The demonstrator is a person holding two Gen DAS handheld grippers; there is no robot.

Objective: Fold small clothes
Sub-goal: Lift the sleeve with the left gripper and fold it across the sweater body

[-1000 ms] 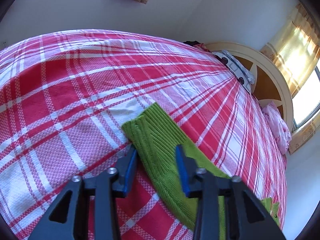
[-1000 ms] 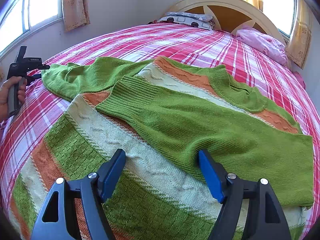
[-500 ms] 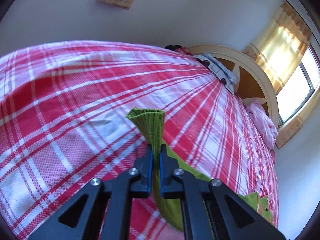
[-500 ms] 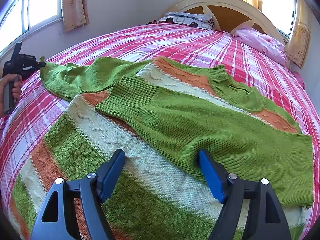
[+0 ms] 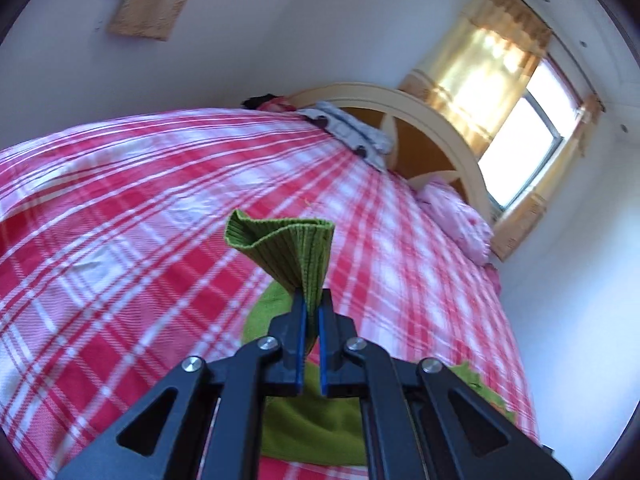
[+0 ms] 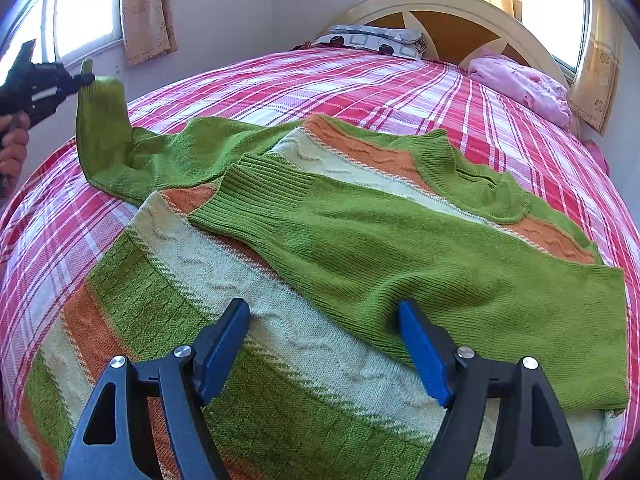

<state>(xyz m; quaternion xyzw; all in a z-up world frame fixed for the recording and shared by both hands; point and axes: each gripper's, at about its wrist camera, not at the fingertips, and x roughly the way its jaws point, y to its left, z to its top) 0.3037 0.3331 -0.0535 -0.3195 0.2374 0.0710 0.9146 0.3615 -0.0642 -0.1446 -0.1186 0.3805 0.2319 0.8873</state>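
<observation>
A knitted sweater [image 6: 304, 280] in green, orange and cream stripes lies flat on the red plaid bed [image 6: 360, 80]. One green sleeve [image 6: 440, 264] is folded across its body. My left gripper [image 5: 311, 304] is shut on the ribbed cuff [image 5: 296, 248] of the other green sleeve and holds it up off the bed. In the right wrist view that gripper [image 6: 80, 78] is at the far left with the sleeve [image 6: 104, 128] hanging from it. My right gripper [image 6: 324, 316] is open and empty, just above the sweater's lower body.
A pink garment [image 6: 520, 88] and a grey patterned pillow [image 6: 376, 38] lie by the curved headboard [image 6: 460, 12]. Curtained windows stand behind the bed and at the left. Bare plaid sheet [image 5: 120, 240] lies beyond the raised cuff.
My left gripper closed on the sleeve cuff and has lifted it off the bed, higher than half a second ago. The right gripper has stayed in place and open.
</observation>
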